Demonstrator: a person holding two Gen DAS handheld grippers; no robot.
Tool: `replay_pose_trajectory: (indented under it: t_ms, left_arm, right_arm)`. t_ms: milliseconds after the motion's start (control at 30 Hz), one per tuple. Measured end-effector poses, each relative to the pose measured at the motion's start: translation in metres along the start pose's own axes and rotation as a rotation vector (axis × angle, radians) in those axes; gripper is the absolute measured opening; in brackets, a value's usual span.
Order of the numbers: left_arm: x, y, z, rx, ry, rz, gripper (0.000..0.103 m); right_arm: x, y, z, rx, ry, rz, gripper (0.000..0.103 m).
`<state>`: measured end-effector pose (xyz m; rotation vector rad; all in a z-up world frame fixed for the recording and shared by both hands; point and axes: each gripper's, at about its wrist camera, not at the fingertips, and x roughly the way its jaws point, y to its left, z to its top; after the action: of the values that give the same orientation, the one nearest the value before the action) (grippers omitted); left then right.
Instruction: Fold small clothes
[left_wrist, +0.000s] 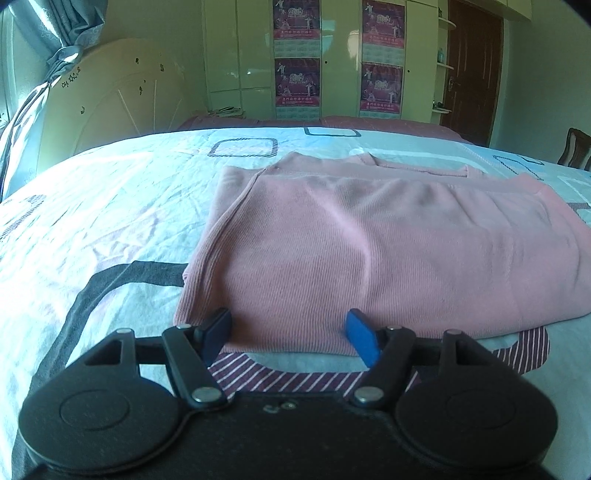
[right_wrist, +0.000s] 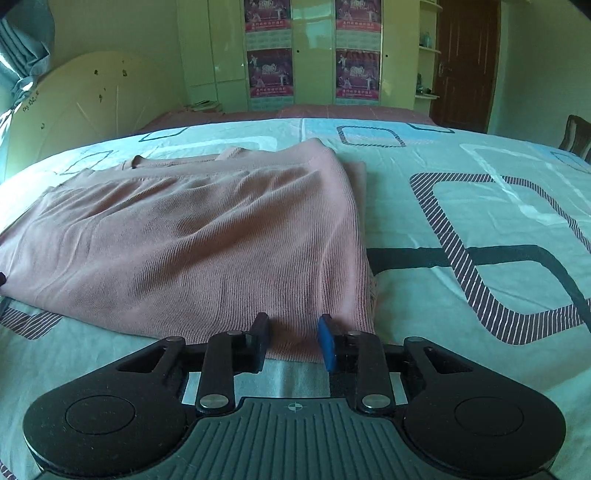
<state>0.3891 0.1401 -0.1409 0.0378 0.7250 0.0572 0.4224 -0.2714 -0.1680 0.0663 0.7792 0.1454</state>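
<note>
A pink ribbed garment (left_wrist: 369, 251) lies folded on the patterned bedsheet (left_wrist: 110, 229); it also shows in the right wrist view (right_wrist: 192, 243). My left gripper (left_wrist: 290, 325) is open, its fingertips straddling the garment's near left edge. My right gripper (right_wrist: 293, 332) is open with a narrower gap, its fingertips at the garment's near right corner. Neither grips the cloth.
The bed runs back to a cream headboard (left_wrist: 110, 96) on the left. A wardrobe with posters (left_wrist: 299, 74) and a brown door (left_wrist: 469, 74) stand behind. A chair (left_wrist: 576, 147) is at the far right. A curtain (left_wrist: 44, 74) hangs at left.
</note>
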Motion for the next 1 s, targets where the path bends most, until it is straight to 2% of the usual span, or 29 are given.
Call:
replay_pose_trajectory:
  t_ms: [133, 233, 467, 567, 667, 900, 933, 967, 1000]
  left_arm:
    - [0.002, 0.001, 0.002, -0.009, 0.005, -0.007, 0.069]
    - [0.003, 0.004, 0.001, -0.029, 0.008, -0.014, 0.069]
    - [-0.010, 0.011, 0.005, -0.094, 0.033, -0.012, 0.068]
    - [-0.022, 0.022, -0.004, -0.204, 0.049, -0.017, 0.068]
    - [-0.030, 0.038, -0.015, -0.361, 0.043, -0.083, 0.066]
    - [-0.020, 0.043, -0.009, -0.462, 0.041, -0.116, 0.065]
    - [-0.018, 0.043, -0.009, -0.477, 0.038, -0.121, 0.064]
    - [-0.016, 0.043, -0.008, -0.495, 0.033, -0.130, 0.064]
    - [-0.015, 0.044, -0.008, -0.507, 0.027, -0.140, 0.064]
  right_arm:
    - [0.000, -0.001, 0.000, -0.005, 0.003, 0.005, 0.028]
    - [0.002, -0.002, -0.006, -0.033, -0.027, 0.020, 0.028]
    - [0.000, 0.000, -0.001, -0.036, 0.008, 0.014, 0.028]
    - [0.000, -0.002, -0.001, -0.027, 0.007, 0.020, 0.028]
    - [0.000, -0.002, 0.000, -0.026, 0.008, 0.023, 0.028]
    - [-0.003, -0.006, 0.004, 0.019, 0.008, 0.039, 0.029]
    - [-0.006, -0.006, 0.005, 0.035, -0.004, 0.044, 0.028]
    - [-0.011, -0.006, 0.006, 0.045, -0.028, 0.057, 0.022]
    - [-0.013, -0.004, 0.008, 0.044, -0.039, 0.071, 0.004]
